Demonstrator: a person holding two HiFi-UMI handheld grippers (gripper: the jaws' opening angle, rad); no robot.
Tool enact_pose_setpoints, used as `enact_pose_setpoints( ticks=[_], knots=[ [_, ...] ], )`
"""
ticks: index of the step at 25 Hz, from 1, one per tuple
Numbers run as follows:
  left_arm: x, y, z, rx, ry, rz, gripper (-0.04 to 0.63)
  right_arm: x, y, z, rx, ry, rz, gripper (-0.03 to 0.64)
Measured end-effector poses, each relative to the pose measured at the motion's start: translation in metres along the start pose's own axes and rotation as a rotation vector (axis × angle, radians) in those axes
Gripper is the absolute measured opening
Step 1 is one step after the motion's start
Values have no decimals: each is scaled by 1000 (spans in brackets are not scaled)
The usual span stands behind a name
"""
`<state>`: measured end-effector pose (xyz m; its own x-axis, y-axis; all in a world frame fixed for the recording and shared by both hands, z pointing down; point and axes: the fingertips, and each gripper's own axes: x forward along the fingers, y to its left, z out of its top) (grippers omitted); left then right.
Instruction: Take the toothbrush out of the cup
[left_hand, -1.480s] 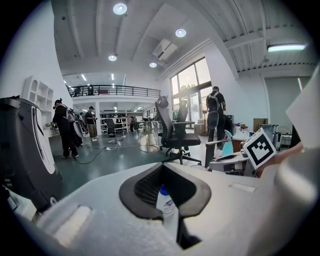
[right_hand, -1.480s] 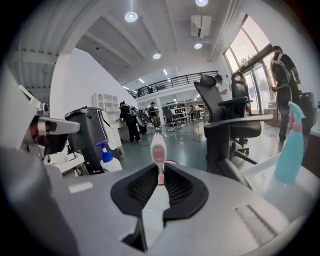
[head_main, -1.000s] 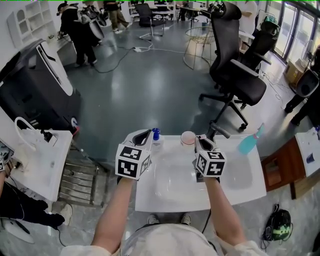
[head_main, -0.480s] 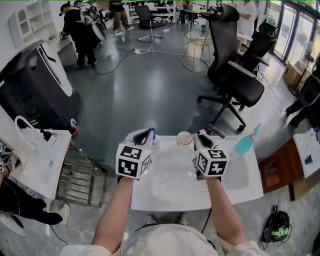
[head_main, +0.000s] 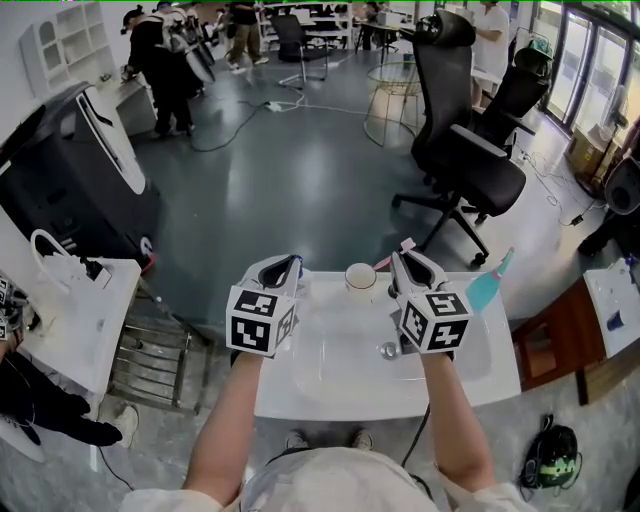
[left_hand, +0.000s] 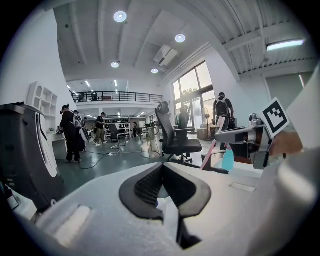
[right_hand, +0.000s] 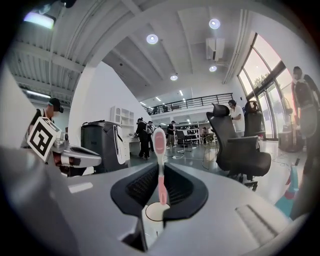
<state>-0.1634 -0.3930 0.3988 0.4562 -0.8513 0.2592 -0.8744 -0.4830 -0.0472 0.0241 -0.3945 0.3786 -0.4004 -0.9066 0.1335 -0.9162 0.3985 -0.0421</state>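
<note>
A pink toothbrush (right_hand: 160, 165) stands upright between the jaws of my right gripper (right_hand: 161, 172), which is shut on its handle with the brush head up. Its lower end hangs just above the round white cup (right_hand: 156, 212). In the head view the cup (head_main: 360, 277) stands at the far rim of the white sink (head_main: 330, 395), and the right gripper (head_main: 405, 262) is just right of it with the toothbrush (head_main: 393, 256) slanting out of its tip. My left gripper (head_main: 285, 265) hovers left of the cup, shut and empty (left_hand: 162, 170).
A teal spray bottle (head_main: 487, 283) stands at the sink's far right corner. A metal fitting (head_main: 388, 350) sits in the basin. A black office chair (head_main: 465, 160) and a black machine (head_main: 70, 170) stand on the floor beyond. A white side table (head_main: 70, 330) is at the left.
My right gripper has risen with the toothbrush, lifting it up from the cup. The left gripper has stayed where it was.
</note>
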Motion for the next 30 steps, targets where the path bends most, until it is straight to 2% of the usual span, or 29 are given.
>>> enact_pose_setpoints(
  ticks=[11, 30],
  knots=[
    [-7, -4, 5, -8, -12, 29, 2, -17, -2, 15, -32, -27, 35, 32],
    [-8, 7, 4, -21, -13, 51, 2, -15, -6, 11, -21, -24, 26, 32]
  ],
)
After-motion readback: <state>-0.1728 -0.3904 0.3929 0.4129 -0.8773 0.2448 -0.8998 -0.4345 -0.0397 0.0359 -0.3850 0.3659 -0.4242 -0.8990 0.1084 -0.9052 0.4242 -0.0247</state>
